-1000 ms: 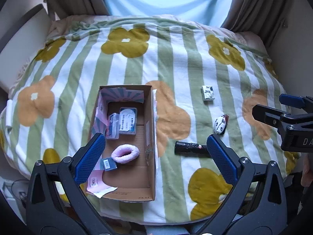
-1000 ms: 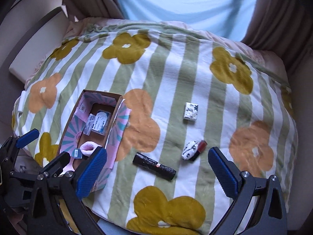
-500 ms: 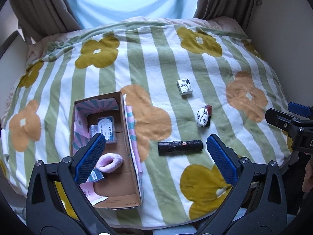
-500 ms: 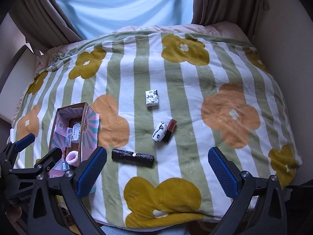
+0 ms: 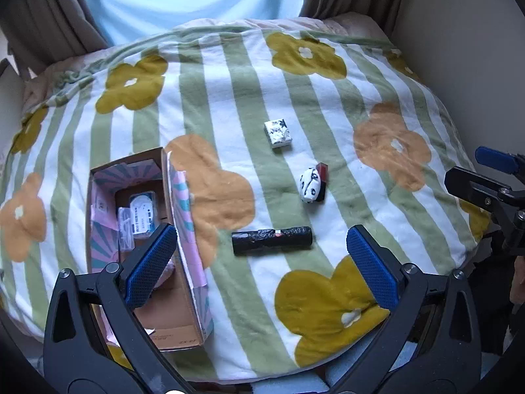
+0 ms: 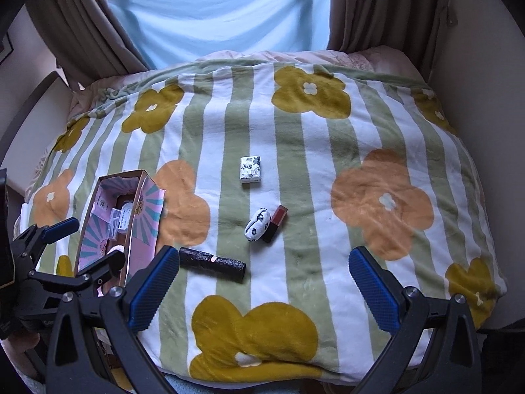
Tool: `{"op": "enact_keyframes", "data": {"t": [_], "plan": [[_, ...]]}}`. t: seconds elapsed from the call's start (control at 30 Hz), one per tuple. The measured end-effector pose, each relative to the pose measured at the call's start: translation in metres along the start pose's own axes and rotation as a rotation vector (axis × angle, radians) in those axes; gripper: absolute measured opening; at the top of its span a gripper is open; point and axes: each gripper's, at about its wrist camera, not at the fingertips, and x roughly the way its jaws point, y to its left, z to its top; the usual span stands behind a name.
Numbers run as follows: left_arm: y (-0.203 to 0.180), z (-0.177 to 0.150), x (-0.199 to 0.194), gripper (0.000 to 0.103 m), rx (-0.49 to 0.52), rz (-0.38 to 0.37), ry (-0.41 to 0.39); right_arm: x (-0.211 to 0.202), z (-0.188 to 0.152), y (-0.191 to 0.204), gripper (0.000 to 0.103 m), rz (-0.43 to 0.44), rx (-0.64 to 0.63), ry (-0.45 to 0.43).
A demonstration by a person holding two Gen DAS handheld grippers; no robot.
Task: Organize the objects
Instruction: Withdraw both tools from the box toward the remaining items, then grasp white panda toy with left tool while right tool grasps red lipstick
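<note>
An open cardboard box [image 5: 183, 325] [image 6: 131, 216] sits on the left of the bed with small packets inside. On the blanket lie a black roll [image 5: 271, 240] [image 6: 212, 264], a white panda-print pouch [image 5: 310, 185] [image 6: 257, 225] beside a dark red case [image 5: 323, 174] [image 6: 277, 218], and a small white patterned pack [image 5: 278, 133] [image 6: 251, 169]. My left gripper [image 5: 262, 267] is open and empty near the bed's front edge, over the box's right side and the roll. My right gripper [image 6: 259, 287] is open and empty, just right of the roll.
A striped blanket with yellow and orange flowers [image 6: 380, 203] covers the bed. Curtains [image 6: 361, 10] and a blue sheet [image 6: 213, 10] hang behind. A wall [image 5: 459, 49] runs along the right side. A white panel [image 6: 29, 124] stands at the left.
Both grippers have swung to the right across the bed, so the box and the loose items have shifted left in both views. Both stay open and empty.
</note>
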Motion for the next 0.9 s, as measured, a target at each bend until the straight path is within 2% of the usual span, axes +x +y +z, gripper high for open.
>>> {"op": "enact_keyframes", "data": {"t": [0.2,0.37,0.57,0.8,0.9], "plan": [[-0.017,0.018,0.022,0.103,0.055,-0.037,0.024,0.010,0.004,-0.014,0.103,0.045,-0.197,-0.023],[-0.036,0.031,0.059,0.103,0.105,-0.069,0.061,0.047,0.002,-0.032,0.103,0.120,-0.358,-0.005],[-0.053,0.036,0.144,0.101,0.134,-0.113,0.130,0.128,-0.015,-0.041,0.103,0.204,-0.559,0.005],[-0.062,0.037,0.236,0.088,0.145,-0.142,0.190,0.229,-0.028,-0.042,0.102,0.267,-0.693,0.033],[-0.060,0.034,0.263,0.082,0.123,-0.169,0.216,0.263,-0.026,-0.042,0.102,0.290,-0.704,0.040]]}}
